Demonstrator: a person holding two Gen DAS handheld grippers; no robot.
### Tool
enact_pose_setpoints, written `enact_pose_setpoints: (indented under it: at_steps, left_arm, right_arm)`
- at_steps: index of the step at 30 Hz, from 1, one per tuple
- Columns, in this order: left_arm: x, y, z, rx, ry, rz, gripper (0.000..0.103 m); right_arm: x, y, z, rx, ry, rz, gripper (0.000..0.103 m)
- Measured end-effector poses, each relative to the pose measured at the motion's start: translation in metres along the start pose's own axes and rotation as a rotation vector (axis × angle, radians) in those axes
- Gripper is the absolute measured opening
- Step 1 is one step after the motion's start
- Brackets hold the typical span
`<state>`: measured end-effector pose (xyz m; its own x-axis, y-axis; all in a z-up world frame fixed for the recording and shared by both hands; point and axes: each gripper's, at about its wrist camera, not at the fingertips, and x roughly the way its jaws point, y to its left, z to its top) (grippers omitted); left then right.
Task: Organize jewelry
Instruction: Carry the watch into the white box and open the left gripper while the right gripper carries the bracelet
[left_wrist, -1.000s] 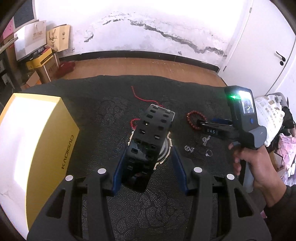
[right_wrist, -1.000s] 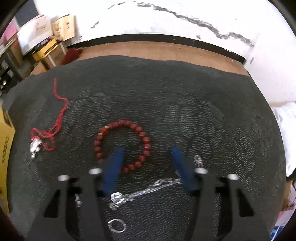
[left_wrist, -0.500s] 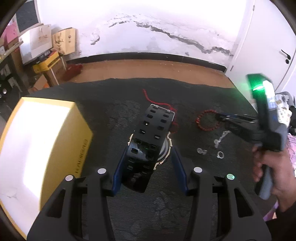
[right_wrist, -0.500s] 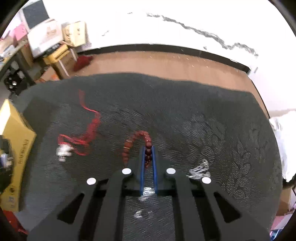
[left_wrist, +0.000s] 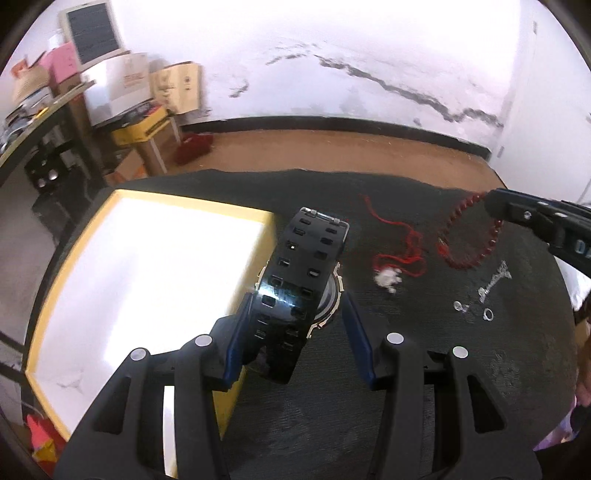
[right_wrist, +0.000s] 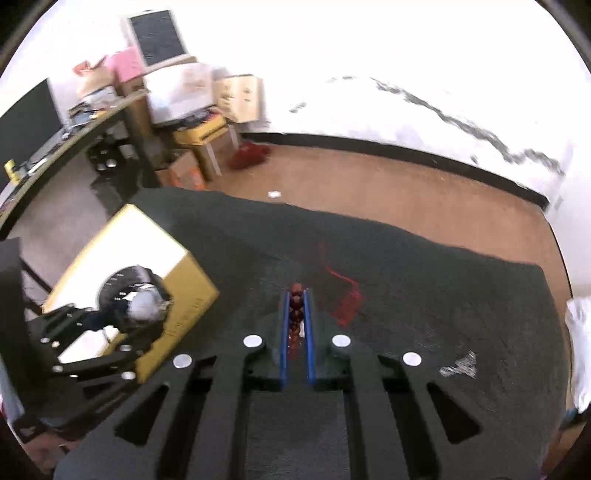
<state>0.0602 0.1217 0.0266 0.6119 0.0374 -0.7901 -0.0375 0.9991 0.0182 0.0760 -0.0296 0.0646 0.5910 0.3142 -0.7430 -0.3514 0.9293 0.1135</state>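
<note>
My left gripper (left_wrist: 295, 317) is shut on a black wristwatch (left_wrist: 303, 266) and holds it above the dark cloth at the right edge of the yellow box (left_wrist: 147, 280). My right gripper (right_wrist: 296, 295) is shut on a red bead bracelet (right_wrist: 295, 306), lifted off the cloth; in the left wrist view the bracelet (left_wrist: 469, 236) hangs from that gripper (left_wrist: 495, 203) at the right. A red cord necklace (left_wrist: 402, 243) with a white pendant lies on the cloth. A silver chain (left_wrist: 495, 282) and small rings (left_wrist: 487, 314) lie further right.
The yellow box (right_wrist: 147, 258) stands on the left of the black patterned tablecloth (left_wrist: 443, 369). Beyond the table are a wooden floor, cardboard boxes and a shelf at the left, and a white cracked wall.
My right gripper closed on the bead bracelet and lifted it off the cloth, swinging left. My left gripper carried the watch left, up to the yellow box.
</note>
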Motion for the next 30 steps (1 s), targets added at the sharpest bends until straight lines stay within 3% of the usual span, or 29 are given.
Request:
enact_pose_setpoints:
  at_steps: [5,14,24,30]
  left_arm:
    - [-0.022,0.041,-0.001,-0.038,-0.046,0.071,0.048]
    - [-0.02,0.128,-0.019,-0.143,-0.014,0.137,0.048]
    - [0.045,0.181,-0.046,-0.191,0.194,0.135,0.048]
    - [0.057,0.195,-0.052,-0.217,0.244,0.121,0.048]
  right_arm:
    - [-0.009,0.066,0.018,-0.077,-0.021,0.077,0.008]
    - [0.004,0.18,0.024,-0.216,-0.001,0.146,0.008]
    - [0.023,0.216,0.007,-0.244,0.037,0.169,0.008]
    - [0.037,0.226,0.001,-0.266,0.06,0.179,0.008]
